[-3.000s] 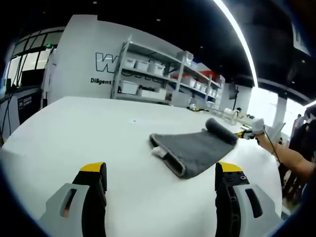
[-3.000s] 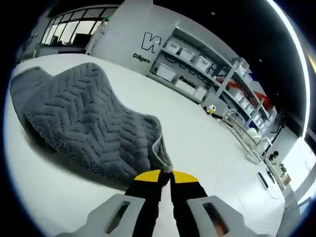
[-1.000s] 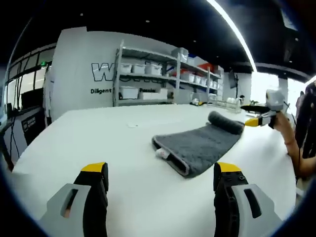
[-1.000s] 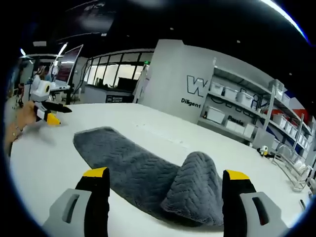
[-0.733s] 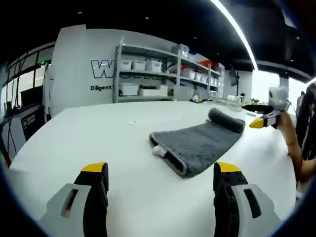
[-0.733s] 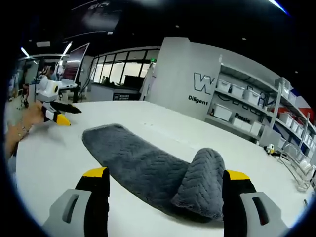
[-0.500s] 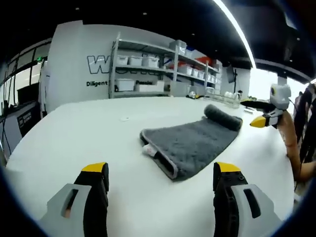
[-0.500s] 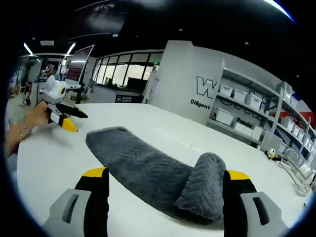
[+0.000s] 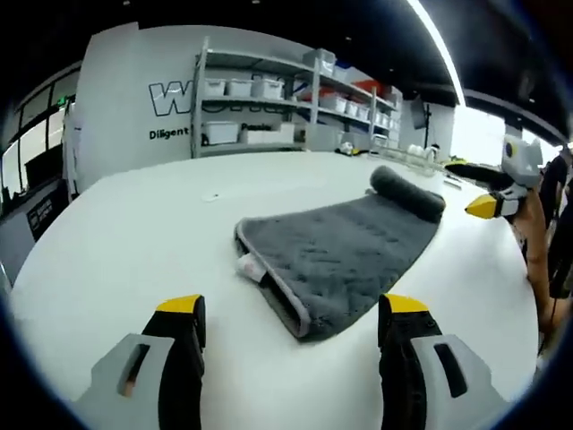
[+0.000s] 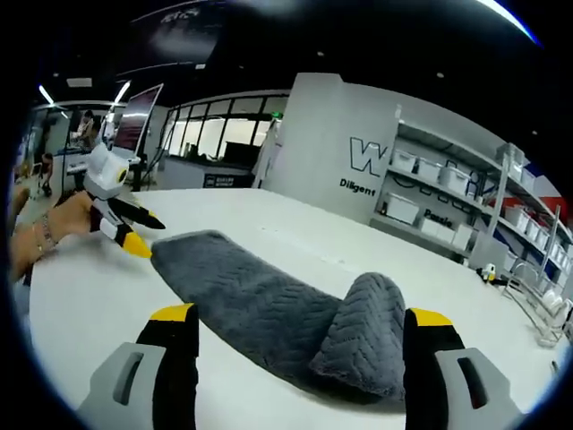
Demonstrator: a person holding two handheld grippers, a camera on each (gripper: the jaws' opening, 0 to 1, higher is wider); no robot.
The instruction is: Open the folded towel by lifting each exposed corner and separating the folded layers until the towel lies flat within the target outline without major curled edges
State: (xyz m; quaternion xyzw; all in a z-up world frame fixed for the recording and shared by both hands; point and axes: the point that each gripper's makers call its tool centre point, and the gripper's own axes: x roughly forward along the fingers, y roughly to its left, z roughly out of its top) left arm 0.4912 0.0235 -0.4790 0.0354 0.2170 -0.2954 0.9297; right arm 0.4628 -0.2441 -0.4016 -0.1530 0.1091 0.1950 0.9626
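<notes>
A grey towel lies as a long folded strip on the white table, with a white label at its near corner. Its far end is folded back into a rounded hump. My left gripper stands open just short of the strip's near end. My right gripper hovers beside the hump in a hand. In the right gripper view the towel runs away from me, its hump between the jaws of my open right gripper. The left gripper hovers open at the towel's far end.
Metal shelves with white bins line the wall behind the table, below large lettering. A wire rack stands off the table's far right in the right gripper view. A person's hand holds the left gripper.
Three seconds ago my right gripper was shut on the towel's edge; it has let go and pulled back, open. My left gripper has moved closer to the towel's near end.
</notes>
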